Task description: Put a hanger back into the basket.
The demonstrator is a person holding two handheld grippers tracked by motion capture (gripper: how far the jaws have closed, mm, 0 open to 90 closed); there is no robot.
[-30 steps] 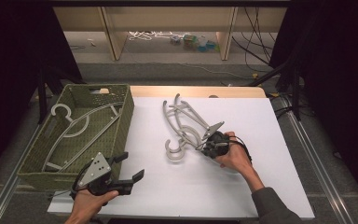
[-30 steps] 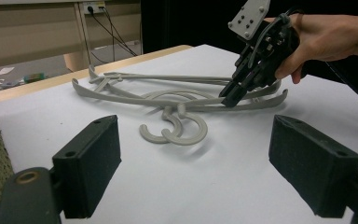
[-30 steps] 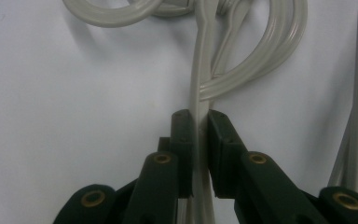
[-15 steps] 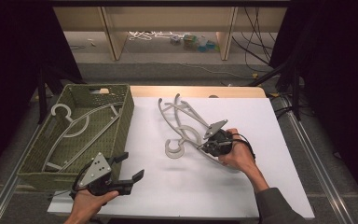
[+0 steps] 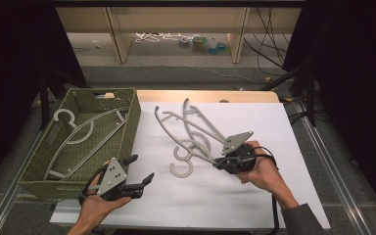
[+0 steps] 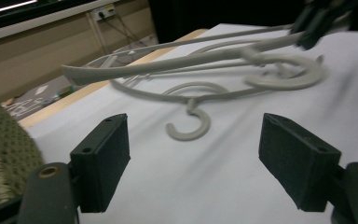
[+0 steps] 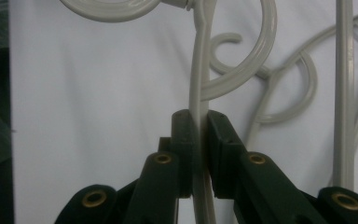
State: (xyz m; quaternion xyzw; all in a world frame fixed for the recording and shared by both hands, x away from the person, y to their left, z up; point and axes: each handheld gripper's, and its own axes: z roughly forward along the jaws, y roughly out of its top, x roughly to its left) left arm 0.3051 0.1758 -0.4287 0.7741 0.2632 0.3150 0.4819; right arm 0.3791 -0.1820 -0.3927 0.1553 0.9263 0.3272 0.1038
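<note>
Grey hangers: 3 loose, 2 binned

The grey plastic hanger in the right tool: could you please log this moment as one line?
right tool: shut on grey plastic hanger | left tool: open, idle over white table cover | green woven basket: one hanger inside

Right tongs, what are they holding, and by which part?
The right tongs are shut on a grey hanger, gripping its thin arm just below the hook.
</note>
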